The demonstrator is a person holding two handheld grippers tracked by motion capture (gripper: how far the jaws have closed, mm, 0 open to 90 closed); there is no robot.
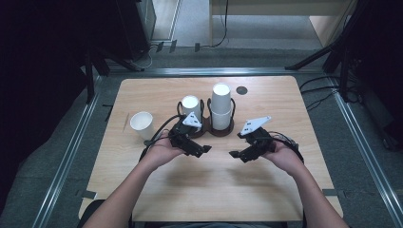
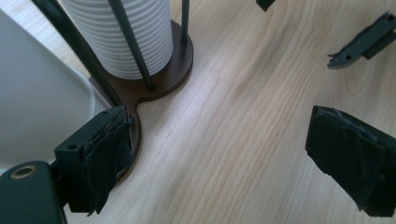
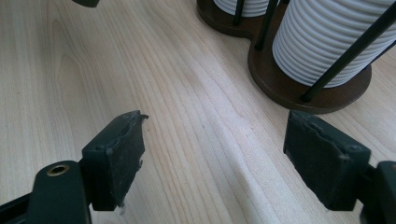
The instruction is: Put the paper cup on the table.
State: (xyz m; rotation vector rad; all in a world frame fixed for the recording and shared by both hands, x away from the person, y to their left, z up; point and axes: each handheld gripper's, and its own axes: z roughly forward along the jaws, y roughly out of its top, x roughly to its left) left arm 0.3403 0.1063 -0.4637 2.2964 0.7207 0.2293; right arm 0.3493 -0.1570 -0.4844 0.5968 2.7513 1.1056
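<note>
Both hand-held grippers wide apart, empty; cup stack top cut off

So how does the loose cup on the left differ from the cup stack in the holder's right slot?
The loose cup stands alone on the bare table, mouth up; the right stack sits caged in the brown holder. The loose cup is short; the stack rises taller, with several cups nested. Both are white.

On the counter, a two-bay cup holder stands toward the far middle, a stack of cups in its right bay and a shorter stack in its left. A single cup stands alone to the holder's left. Just in front of the holder hang the left hand-held gripper and the right hand-held gripper, side by side, tips facing each other.
</note>
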